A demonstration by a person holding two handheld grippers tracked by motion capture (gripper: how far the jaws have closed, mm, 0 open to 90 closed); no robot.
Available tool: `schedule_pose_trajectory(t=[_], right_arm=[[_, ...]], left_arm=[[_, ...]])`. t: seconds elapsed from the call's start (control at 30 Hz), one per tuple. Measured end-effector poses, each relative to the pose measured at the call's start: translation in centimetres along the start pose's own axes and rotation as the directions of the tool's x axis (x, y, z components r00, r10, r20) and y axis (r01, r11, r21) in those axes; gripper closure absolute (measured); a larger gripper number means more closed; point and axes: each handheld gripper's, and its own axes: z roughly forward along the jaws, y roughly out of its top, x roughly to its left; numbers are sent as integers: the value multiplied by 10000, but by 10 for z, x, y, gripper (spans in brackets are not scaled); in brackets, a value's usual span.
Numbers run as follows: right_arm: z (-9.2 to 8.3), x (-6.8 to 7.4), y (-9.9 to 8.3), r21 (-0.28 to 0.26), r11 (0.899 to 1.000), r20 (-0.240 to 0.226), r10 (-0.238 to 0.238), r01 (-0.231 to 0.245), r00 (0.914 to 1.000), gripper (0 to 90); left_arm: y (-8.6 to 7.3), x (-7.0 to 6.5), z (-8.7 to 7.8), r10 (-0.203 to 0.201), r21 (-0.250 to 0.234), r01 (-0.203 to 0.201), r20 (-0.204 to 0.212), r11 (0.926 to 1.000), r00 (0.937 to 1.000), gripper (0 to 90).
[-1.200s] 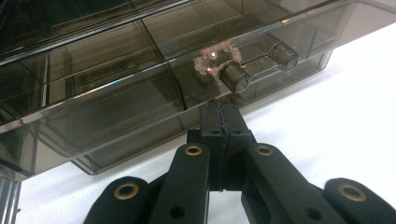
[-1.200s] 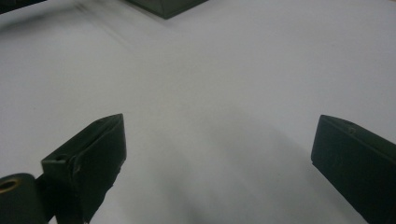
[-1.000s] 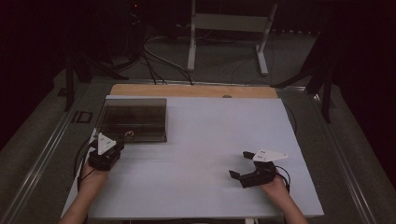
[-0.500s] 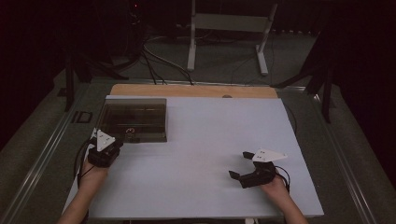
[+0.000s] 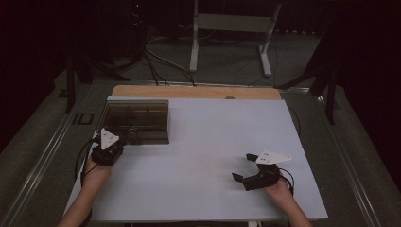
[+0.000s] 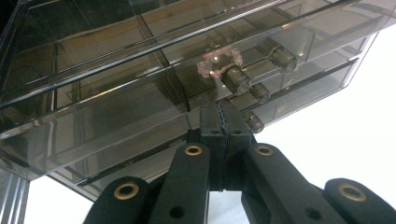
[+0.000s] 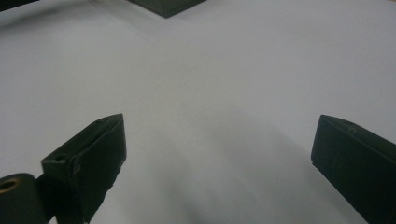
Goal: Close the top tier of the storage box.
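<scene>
A smoky clear plastic drawer box [image 5: 142, 116] stands at the back left of the white table top [image 5: 213, 142]. My left gripper [image 5: 120, 138] points at its front face. In the left gripper view the black jaws [image 6: 223, 109] are pressed flat together just below a row of small round drawer knobs [image 6: 236, 77], with nothing visible between them. A pale pink clear piece [image 6: 218, 63] sits behind the box front. My right gripper [image 5: 241, 166] rests at the front right, far from the box. It is open, with bare table between its fingers [image 7: 219, 120].
A wooden strip [image 5: 198, 91] runs along the table's far edge. Beyond it stand a white frame [image 5: 227, 28] and cables on the dark floor. A corner of the box [image 7: 166, 5] shows at the top of the right gripper view.
My left gripper has crept a little forward toward the box front. The right gripper has stayed where it was.
</scene>
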Motion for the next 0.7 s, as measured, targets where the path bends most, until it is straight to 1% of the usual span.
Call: schedule_pose_trajectory(t=[0.23, 0.4, 0.6, 0.67, 0.7], right_arm=[[0, 0, 0, -7, 10000, -5, 0, 0, 10000, 36], [0, 0, 0, 11, 10000, -18, 15, -15, 10000, 36], [0, 0, 0, 12, 10000, -43, -9, 9, 10000, 37], [0, 0, 0, 21, 10000, -32, 1, -1, 10000, 37], [0, 0, 0, 15, 10000, -37, 11, -11, 10000, 36]], left_arm=[[1, 1, 5, -20, 56, 21, -67, 10000, 10000, 896], [3, 1, 6, 2, 45, -1, -90, 10000, 10000, 896], [9, 2, 6, -51, -110, 50, -108, 9999, 9999, 896], [11, 1, 8, -25, -97, 24, -71, 10000, 10000, 896], [11, 0, 8, 50, -55, -50, -70, 10000, 10000, 896]])
